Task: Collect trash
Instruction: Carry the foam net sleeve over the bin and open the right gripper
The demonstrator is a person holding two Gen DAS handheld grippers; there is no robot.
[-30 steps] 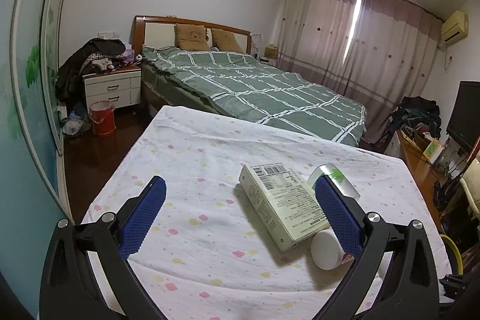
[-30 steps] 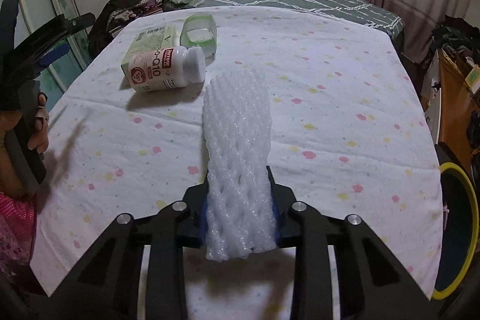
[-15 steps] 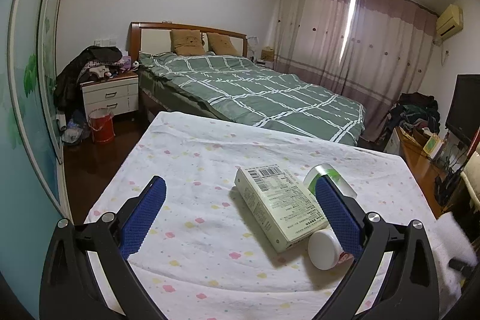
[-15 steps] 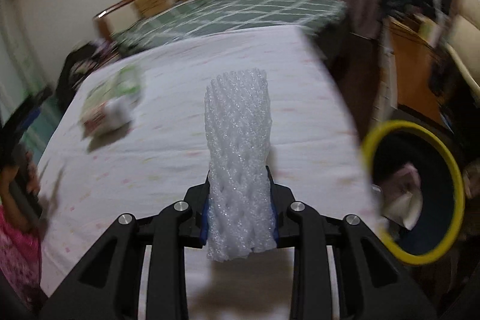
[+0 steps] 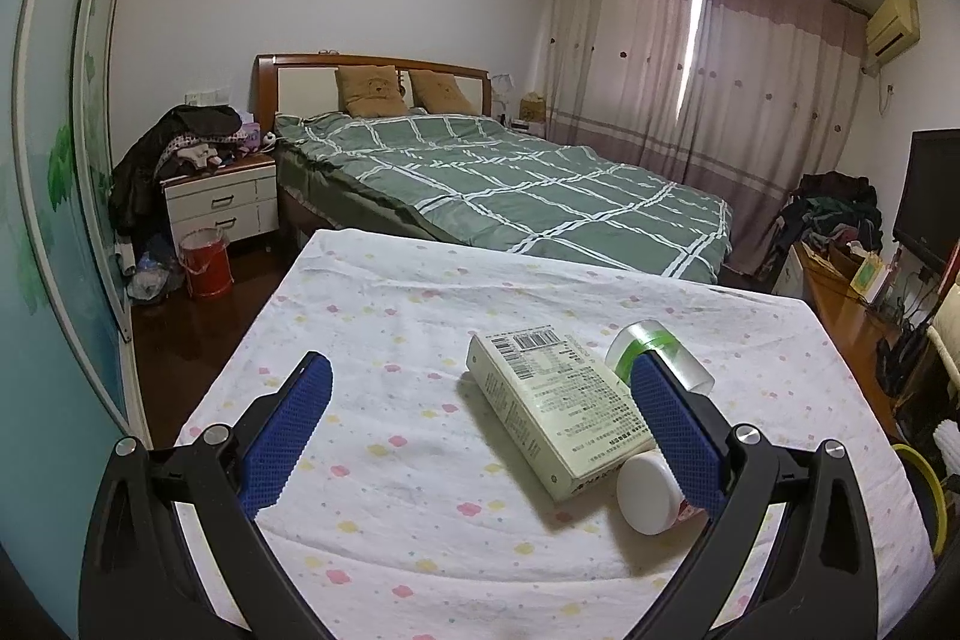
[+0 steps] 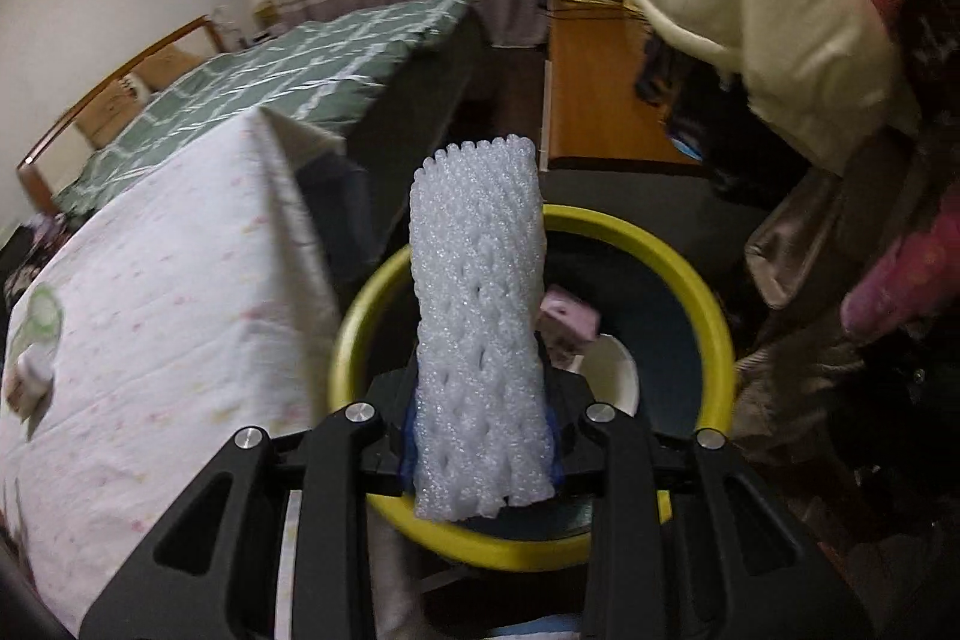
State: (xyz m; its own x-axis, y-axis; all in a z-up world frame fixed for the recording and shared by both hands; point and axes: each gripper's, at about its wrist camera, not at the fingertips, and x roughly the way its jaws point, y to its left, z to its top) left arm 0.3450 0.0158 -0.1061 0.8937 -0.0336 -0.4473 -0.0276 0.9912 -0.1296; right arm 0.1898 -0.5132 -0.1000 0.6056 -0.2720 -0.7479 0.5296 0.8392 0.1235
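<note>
The right hand-held gripper [image 6: 480, 454] grasps a white foam fruit net [image 6: 480, 334] directly above the yellow-rimmed trash bin [image 6: 714, 322], and its jaws are opening, so the drop-off step looks to be in hand. The left hand-held gripper [image 5: 480, 436] hangs released over the surface [image 5: 420, 520]. Next, I judge, it should close on the cardboard box [image 5: 558, 412], the white-capped pill bottle [image 5: 651, 490] or the green-banded container [image 5: 660, 346].

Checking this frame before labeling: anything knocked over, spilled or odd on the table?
Nothing spilled or damaged. The white bottle and the green-capped jar lie on their sides against the flat box on the tablecloth; likely just trash awaiting pickup. The right gripper holds a foam net over the yellow-rimmed bin, jaws opening.
</note>
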